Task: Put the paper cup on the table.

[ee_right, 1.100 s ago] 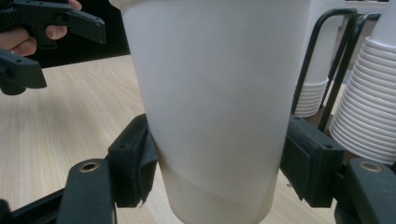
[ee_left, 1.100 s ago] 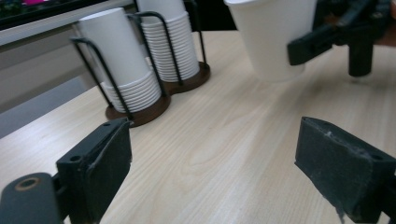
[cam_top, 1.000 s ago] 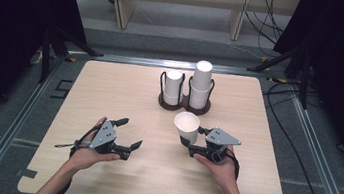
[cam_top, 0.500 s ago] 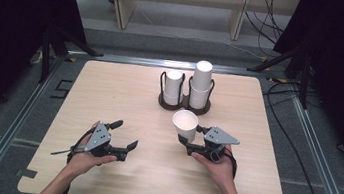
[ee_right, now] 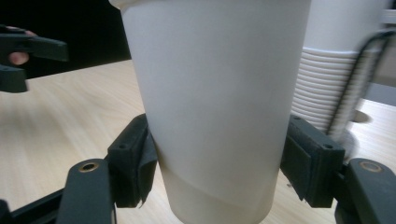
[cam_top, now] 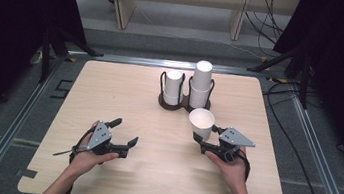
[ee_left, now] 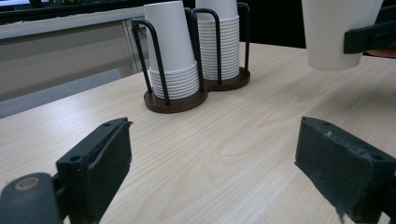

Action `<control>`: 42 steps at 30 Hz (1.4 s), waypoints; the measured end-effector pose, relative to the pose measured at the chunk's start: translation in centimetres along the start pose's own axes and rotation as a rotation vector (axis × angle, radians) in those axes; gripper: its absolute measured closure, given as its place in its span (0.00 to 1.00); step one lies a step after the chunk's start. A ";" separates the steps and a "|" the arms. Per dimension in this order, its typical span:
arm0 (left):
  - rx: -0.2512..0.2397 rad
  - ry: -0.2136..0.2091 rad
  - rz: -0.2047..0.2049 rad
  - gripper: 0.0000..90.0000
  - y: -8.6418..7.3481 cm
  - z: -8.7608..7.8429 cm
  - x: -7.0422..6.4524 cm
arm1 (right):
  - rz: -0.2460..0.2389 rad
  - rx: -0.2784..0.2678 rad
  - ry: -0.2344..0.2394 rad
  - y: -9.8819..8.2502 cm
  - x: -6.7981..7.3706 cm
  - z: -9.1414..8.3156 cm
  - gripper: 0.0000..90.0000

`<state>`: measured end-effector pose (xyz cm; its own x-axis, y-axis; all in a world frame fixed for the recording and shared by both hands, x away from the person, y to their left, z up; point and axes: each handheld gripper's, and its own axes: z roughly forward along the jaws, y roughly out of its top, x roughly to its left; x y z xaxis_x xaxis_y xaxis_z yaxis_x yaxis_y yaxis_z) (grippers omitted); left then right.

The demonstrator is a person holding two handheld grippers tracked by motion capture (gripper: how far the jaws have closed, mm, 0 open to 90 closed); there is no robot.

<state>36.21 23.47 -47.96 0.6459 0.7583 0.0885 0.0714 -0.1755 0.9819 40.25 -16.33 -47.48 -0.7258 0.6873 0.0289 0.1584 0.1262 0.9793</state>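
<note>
Upright, paper cup (cam_top: 201, 123) clamped – right hand-held gripper (cam_top: 204, 139).

- Your left gripper (cam_top: 123, 135) rests low over the table, jaws spread wide with nothing between them.
- Your right gripper (cam_top: 206, 140) has its jaws clamped around a load.

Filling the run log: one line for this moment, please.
right claw: shut on paper cup, held upright above table | left claw: open, empty | cup holder: two stacks, behind cup
</note>
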 end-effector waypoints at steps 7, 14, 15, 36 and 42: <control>0.042 0.010 0.009 0.12 -0.5 -0.4 0.0 | 0.033 0.080 -0.087 -0.4 -1.4 -0.5 0.37; 0.038 0.021 0.007 0.11 -0.5 -0.4 0.3 | 0.062 0.195 -0.134 -0.6 -1.4 0.3 0.37; 0.032 0.019 0.002 0.11 -0.7 -0.2 0.4 | 0.028 0.200 -0.128 -0.6 -1.7 0.5 0.37; 0.069 0.014 0.015 0.11 -0.9 -0.2 0.0 | 0.019 0.325 -0.173 -0.8 -2.3 1.7 0.36; 0.071 0.012 0.018 0.11 -0.9 -0.2 0.0 | 0.036 0.355 -0.157 -0.6 -2.3 1.7 0.34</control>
<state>35.98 23.76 -48.83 0.6386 0.7618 0.1087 0.1140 -0.2334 0.9657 42.94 -16.73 -48.51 -0.6085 0.7935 0.0043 0.4240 0.3205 0.8471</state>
